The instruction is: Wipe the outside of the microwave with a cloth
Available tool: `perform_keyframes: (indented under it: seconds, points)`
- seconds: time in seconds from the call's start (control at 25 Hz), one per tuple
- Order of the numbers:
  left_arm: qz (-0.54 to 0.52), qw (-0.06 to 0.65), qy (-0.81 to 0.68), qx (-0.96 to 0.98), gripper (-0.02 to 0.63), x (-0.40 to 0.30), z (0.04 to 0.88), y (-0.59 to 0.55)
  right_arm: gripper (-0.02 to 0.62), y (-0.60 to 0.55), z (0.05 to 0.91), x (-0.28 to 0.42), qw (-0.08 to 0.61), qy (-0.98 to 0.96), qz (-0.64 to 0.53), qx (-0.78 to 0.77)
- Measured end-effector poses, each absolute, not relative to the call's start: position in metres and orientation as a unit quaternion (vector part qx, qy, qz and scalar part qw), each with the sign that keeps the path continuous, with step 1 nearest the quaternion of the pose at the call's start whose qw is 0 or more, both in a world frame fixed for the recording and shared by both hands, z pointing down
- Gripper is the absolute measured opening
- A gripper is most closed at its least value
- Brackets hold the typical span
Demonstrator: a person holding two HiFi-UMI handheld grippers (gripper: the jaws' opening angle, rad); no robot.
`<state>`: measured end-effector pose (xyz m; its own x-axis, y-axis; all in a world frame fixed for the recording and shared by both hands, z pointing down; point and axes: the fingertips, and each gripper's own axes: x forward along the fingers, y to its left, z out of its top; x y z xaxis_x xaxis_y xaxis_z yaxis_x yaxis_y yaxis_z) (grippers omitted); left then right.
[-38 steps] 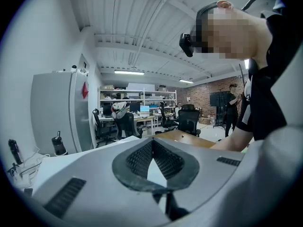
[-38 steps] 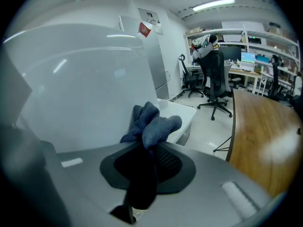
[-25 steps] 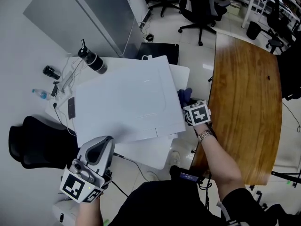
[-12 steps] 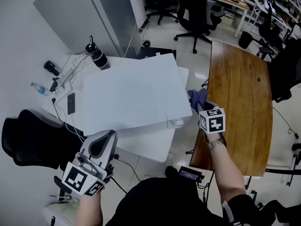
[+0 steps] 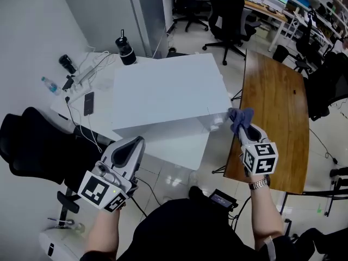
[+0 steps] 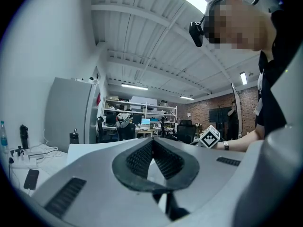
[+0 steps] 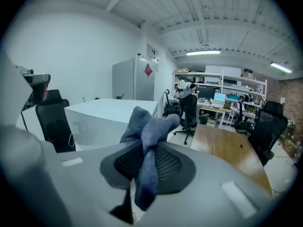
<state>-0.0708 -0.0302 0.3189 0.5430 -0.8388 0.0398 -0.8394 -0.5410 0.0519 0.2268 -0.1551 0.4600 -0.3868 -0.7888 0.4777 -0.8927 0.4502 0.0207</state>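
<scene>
The microwave [image 5: 168, 91] is a plain white box on a white table [image 5: 179, 148] in the head view. Just off its near right corner, my right gripper [image 5: 240, 125] is shut on a bunched blue cloth [image 5: 241, 116]. In the right gripper view the cloth [image 7: 149, 126] sticks up between the pads, and the microwave [image 7: 111, 117] lies ahead to the left. My left gripper [image 5: 137, 142] hovers in front of the table, below the microwave's near left side. Its pads [image 6: 142, 157] meet at the tips with nothing between them.
A long wooden table [image 5: 277, 107] runs along the right. A black chair [image 5: 32, 145] stands at the left. Behind the microwave are a dark bottle [image 5: 126, 50], a phone [image 5: 88, 103], cables and a small water bottle [image 5: 50, 85]. A grey cabinet [image 5: 109, 10] and office chairs [image 5: 231, 15] stand further back.
My right gripper has carried the cloth away from the microwave's right side, up and toward its near right corner. The left gripper has shifted a little to the right.
</scene>
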Motion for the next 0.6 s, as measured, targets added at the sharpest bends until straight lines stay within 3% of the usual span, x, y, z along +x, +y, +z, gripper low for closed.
perform_keyframes:
  seconds: [0.24,0.6]
  points:
    - [-0.002,0.035,-0.487,0.873,0.005,-0.092,0.318,0.006,0.067,-0.100,0.446,0.159,0.203,-0.859,0.099,0.459]
    - [-0.002,0.033,-0.535,0.845,0.005,-0.159,0.317,0.064,0.067,-0.044,0.446,-0.002,0.195,-0.921,0.059,0.332]
